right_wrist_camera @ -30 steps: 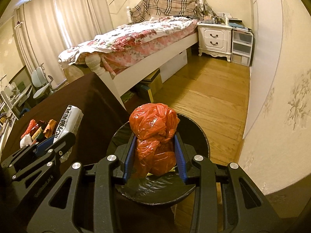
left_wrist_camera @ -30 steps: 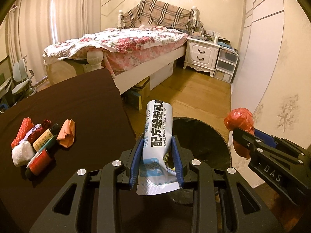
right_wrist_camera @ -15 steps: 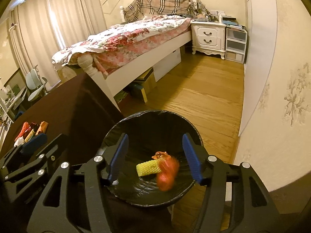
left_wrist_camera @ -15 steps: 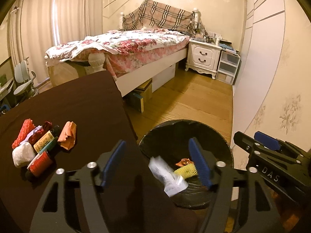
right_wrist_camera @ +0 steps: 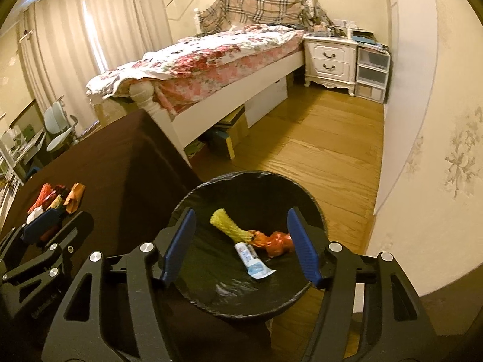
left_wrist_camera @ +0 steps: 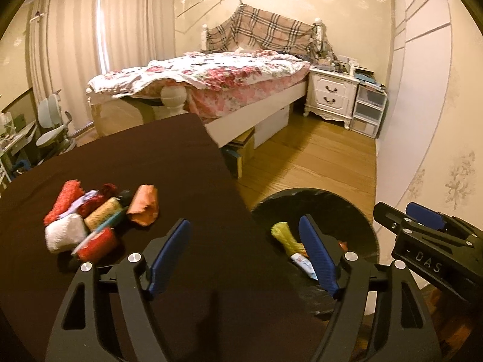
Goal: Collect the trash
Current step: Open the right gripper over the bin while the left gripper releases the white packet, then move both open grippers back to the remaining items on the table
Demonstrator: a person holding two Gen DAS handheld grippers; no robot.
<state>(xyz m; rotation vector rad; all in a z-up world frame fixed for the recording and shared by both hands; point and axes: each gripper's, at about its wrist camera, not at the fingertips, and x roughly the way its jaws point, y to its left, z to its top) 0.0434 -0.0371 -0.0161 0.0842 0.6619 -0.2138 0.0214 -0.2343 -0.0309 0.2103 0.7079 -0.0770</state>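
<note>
My table: dark brown cloth top [left_wrist_camera: 157, 157], by the bin.
On my table: a huddle of trash [left_wrist_camera: 90, 217] near its left side, an orange wrapper [left_wrist_camera: 144, 201] beside it.
Floor: wood boards [right_wrist_camera: 326, 150]; black-lined bin [right_wrist_camera: 211, 193] stands there.

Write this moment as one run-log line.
left hand-held gripper: open, empty | right hand-held gripper: open, empty | bin: packet, red bag inside

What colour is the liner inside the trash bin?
Black and glossy, lining the trash bin; it shows best in the right wrist view.
</note>
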